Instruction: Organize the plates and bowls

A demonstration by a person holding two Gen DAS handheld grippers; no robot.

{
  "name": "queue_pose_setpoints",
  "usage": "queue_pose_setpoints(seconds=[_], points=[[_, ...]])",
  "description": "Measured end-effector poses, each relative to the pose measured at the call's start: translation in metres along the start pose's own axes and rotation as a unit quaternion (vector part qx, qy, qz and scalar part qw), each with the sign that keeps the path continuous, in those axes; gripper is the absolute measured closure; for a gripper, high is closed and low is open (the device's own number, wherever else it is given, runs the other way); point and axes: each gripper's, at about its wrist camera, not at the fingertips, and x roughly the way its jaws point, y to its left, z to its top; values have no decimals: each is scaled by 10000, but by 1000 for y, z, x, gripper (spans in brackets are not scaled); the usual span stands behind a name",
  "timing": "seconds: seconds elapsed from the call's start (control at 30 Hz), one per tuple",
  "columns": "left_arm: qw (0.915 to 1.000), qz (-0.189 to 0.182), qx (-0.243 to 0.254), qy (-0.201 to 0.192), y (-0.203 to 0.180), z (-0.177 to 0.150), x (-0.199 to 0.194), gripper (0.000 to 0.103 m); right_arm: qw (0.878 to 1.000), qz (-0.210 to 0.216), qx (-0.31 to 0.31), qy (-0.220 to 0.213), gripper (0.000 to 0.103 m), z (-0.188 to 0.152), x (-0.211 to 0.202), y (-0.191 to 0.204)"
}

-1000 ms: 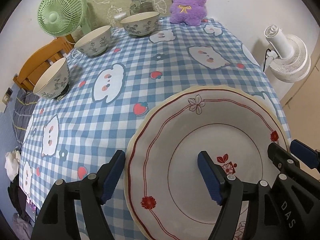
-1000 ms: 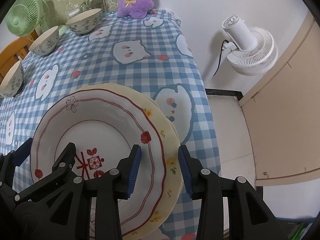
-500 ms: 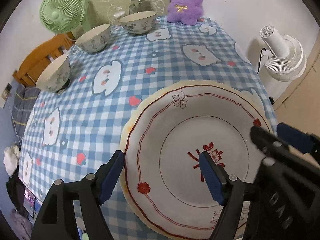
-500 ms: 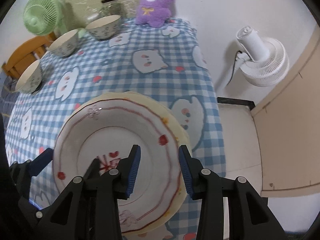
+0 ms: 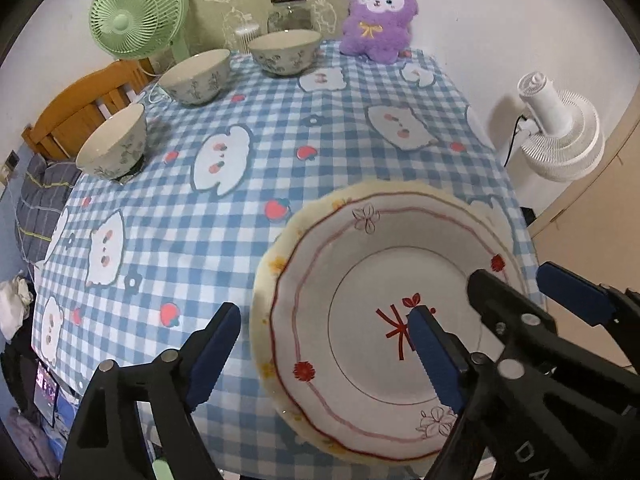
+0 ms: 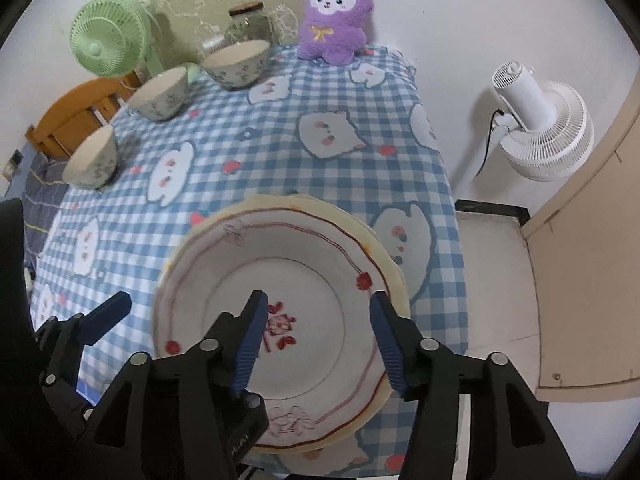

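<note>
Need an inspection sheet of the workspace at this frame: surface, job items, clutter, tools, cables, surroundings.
Surface: blue checked tablecloth, flat.
Job's things: red-trimmed plate stacked on a yellow plate at the near edge; three bowls apart along the far left side.
Clutter: purple plush toy, glass jar.
Tools: left tool and right tool both open above the plates, jaws just opened, gripping nothing.
Cables: black cord by the white fan.
Surroundings: green fan, white fan, wooden chair.
</note>
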Motion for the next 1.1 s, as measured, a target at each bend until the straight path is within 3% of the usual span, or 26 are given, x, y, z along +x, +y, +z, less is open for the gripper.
queue_pose_setpoints(seconds=[0.43,0.53,0.97,1.1], points=[[9987,-194,-12,-473,38,18,-53,14,9986,50,90,-528,21,20,-51,37],[9980,-373,117,-496,48,25,-61,13,9976,-25,176,-668,20,24,-62,48],[9932,-489,455,-948,105,53,-93,12,9918,-231,520,-1140,20,45,-98,108],[9923,-505,526,-1004,127,60,-99,13,9880,-470,468,-1397,20,49,-106,131]])
